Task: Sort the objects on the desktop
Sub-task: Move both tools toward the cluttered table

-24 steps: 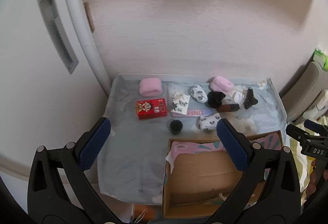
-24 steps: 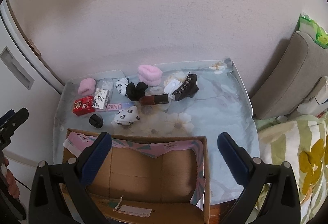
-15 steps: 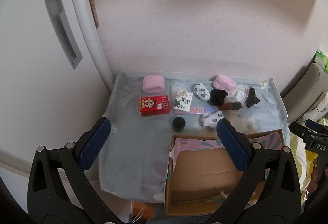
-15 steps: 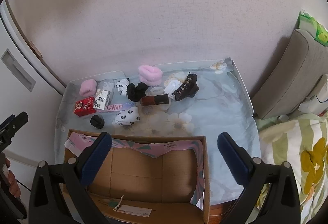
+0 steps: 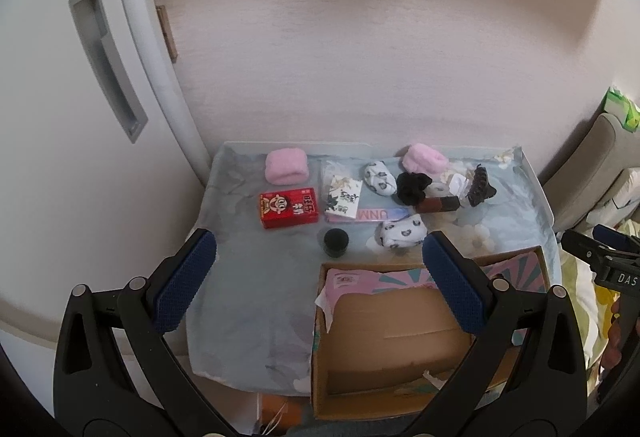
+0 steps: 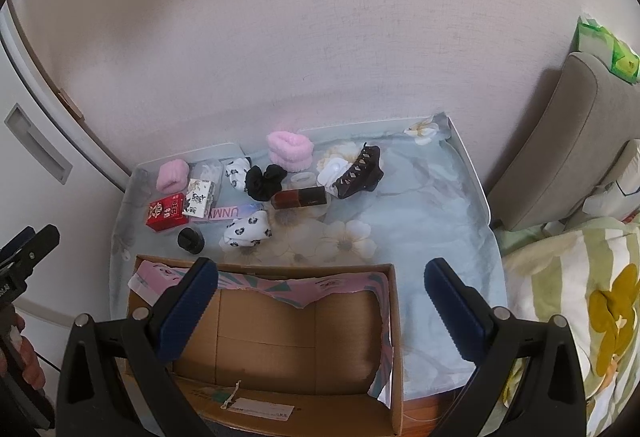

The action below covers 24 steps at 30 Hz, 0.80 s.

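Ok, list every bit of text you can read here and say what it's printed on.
"UNM": pink strip lying on the table, letters upside down in the left wrist view; the rest is hidden.
"DAS": body of the right gripper, cut off at the frame edge.
Red box: characters too blurred to read.
White card: black marks, unreadable.
Cardboard box label: too small.

Soft, even daylight filled both views, dim and slightly pink, with no glare. Shadows under the objects were faint. Fisheye distortion bent the wall [image 5: 360, 37] and door [image 5: 60, 117] near the black, vignetted corners; detail was mildly soft throughout.
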Each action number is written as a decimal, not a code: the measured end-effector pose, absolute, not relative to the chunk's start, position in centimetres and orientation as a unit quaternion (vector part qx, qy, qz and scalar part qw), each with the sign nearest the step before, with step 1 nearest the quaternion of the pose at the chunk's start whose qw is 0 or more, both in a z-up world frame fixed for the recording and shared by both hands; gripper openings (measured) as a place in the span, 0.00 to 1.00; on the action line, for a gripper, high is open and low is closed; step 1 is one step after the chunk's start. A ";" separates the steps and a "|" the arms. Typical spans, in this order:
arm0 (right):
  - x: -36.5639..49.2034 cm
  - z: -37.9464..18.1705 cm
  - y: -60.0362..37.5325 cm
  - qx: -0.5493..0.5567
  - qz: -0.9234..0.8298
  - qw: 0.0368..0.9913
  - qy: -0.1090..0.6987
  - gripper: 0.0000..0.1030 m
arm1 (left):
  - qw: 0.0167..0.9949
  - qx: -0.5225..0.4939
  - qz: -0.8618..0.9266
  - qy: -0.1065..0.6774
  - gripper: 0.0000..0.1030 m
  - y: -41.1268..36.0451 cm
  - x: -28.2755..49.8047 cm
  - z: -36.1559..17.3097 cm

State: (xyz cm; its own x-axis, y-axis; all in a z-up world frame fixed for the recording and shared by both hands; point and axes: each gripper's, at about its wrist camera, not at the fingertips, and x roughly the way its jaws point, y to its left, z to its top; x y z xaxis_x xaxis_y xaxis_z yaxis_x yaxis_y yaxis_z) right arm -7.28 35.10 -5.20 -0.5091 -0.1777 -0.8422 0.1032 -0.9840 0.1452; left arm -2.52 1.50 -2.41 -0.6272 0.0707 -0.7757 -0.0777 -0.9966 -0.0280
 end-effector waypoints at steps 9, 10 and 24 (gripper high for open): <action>-7.3 -5.3 35.8 0.494 -0.865 0.079 -0.041 0.99 | 0.059 -0.437 0.897 0.014 1.00 2.7 -2.8 -2.9; -7.3 -5.4 35.8 0.495 -0.864 0.079 -0.041 0.99 | 0.060 -0.439 0.897 0.014 1.00 2.8 -2.8 -2.9; -8.1 -6.1 36.2 0.506 -0.857 0.083 -0.048 0.99 | 0.074 -0.459 0.885 0.028 1.00 4.0 -4.2 -3.8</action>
